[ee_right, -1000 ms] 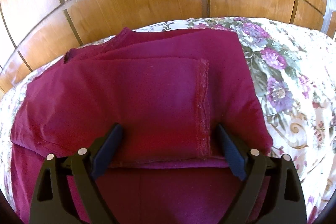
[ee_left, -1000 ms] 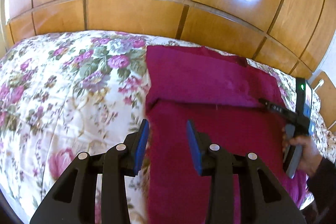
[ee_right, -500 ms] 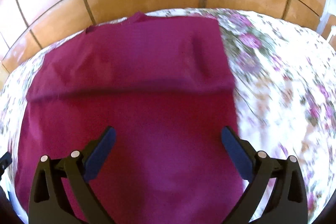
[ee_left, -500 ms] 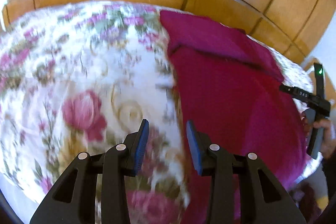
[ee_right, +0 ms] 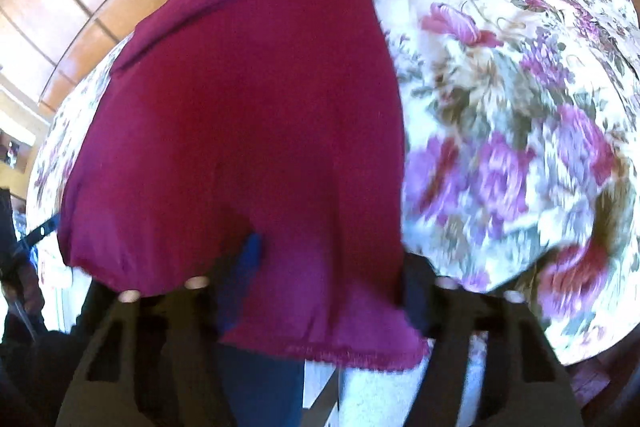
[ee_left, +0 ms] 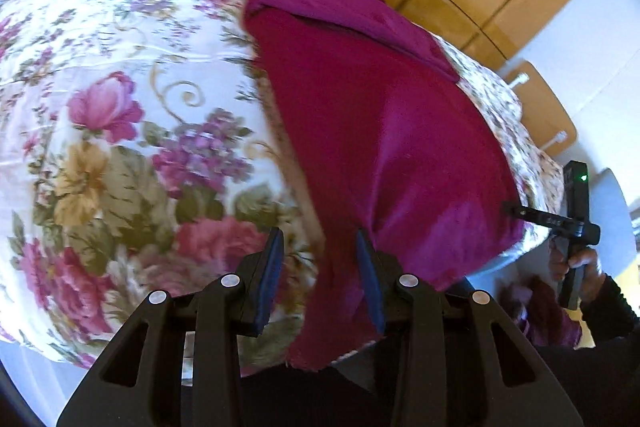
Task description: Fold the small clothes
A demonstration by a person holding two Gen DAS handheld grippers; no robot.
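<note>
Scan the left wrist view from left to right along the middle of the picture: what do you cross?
Floral bedspread → magenta garment → a narrow strip of bedspread past the garment's right edge → the right claw with the hand that holds it.

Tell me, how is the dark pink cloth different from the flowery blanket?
The dark pink cloth is one plain colour; the flowery blanket is white with pink and purple flowers. The cloth is smaller and lies on top of the blanket, which spreads out far past it. The cloth has its far end folded over; the blanket lies flat. Both are soft fabric.
</note>
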